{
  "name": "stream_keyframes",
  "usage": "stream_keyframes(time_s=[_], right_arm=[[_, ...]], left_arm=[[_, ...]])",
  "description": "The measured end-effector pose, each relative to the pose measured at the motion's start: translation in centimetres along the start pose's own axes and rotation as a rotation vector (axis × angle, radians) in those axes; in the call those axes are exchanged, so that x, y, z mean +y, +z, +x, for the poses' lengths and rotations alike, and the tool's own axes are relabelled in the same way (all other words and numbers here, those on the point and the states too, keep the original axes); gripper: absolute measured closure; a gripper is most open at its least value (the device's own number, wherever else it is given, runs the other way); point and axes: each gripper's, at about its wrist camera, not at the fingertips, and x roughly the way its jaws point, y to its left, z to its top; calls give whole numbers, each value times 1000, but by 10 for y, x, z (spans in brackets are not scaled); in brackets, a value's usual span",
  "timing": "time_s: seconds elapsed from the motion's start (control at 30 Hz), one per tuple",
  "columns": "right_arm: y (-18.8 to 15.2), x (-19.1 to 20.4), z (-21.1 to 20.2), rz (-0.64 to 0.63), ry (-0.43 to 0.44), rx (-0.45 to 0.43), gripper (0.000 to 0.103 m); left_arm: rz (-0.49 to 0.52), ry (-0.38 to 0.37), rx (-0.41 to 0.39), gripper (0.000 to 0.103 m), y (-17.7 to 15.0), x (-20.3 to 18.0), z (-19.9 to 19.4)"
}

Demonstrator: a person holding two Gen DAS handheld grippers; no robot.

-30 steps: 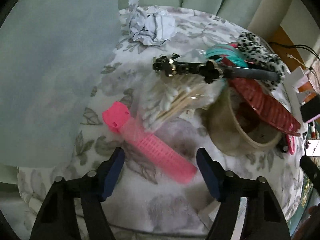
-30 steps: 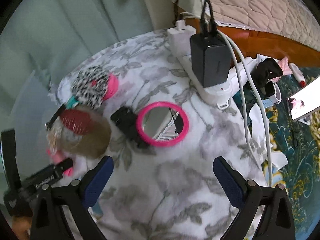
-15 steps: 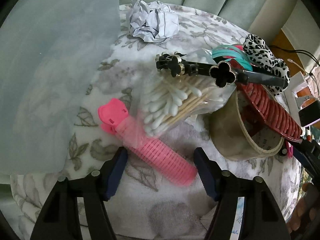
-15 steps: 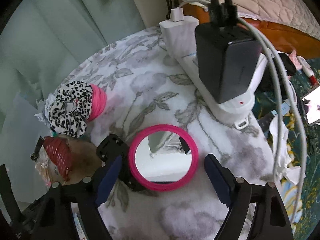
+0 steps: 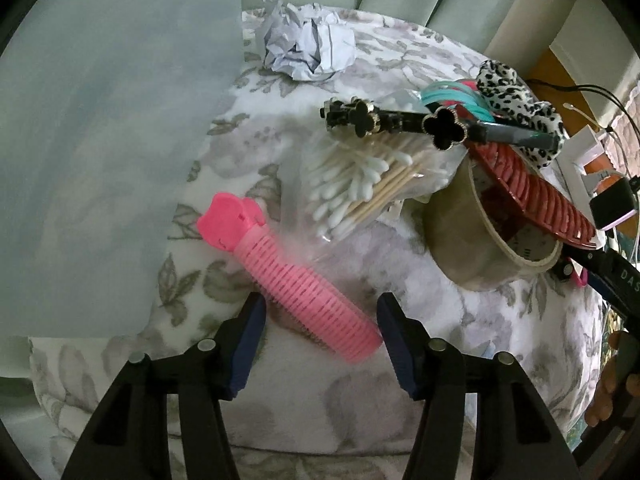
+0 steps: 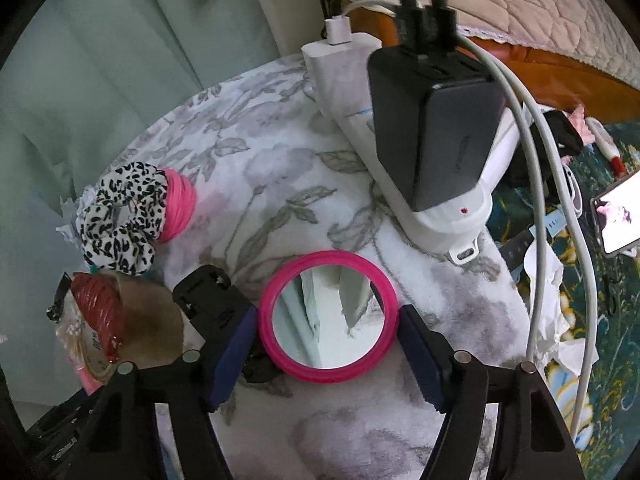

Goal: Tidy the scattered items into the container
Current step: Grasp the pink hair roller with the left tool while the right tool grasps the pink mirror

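A pink hair roller (image 5: 292,276) lies on the floral cloth, its lower end between the fingers of my open left gripper (image 5: 320,336). Beside it are a bag of cotton swabs (image 5: 360,188), a black clover hair clip (image 5: 400,120), a red claw clip (image 5: 532,196) on a roll of tape (image 5: 480,248), and a leopard scrunchie (image 5: 516,96). In the right wrist view, a round pink mirror (image 6: 328,316) sits between the fingers of my right gripper (image 6: 328,344); the pads stand at its rim. A black clip (image 6: 212,296) lies left of it.
Crumpled paper (image 5: 308,48) lies at the far edge of the round table. A white power strip (image 6: 400,140) with a black charger (image 6: 432,120) and cables occupies the right side. A phone (image 6: 620,216) and clutter lie on the floor beyond.
Both grippers have moved forward and down. The left one now straddles the pink roller's end. The right one has come around the pink mirror and narrowed to its rim.
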Motion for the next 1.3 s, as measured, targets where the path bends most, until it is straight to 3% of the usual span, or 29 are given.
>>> stream_keyframes(time_s=[0.23, 0.47, 0.87, 1.3], right_arm=[[6, 3, 6, -22, -31, -4, 28], [3, -2, 3, -22, -52, 7, 28], [3, 4, 7, -60, -94, -13, 26], [-9, -3, -8, -19, -57, 1, 28]], left_arm=[[18, 27, 10, 41, 11, -4, 9], [34, 11, 12, 46, 5, 6, 3], [41, 34, 6, 42, 9, 10, 8], [36, -25, -16, 65, -4, 32, -11]])
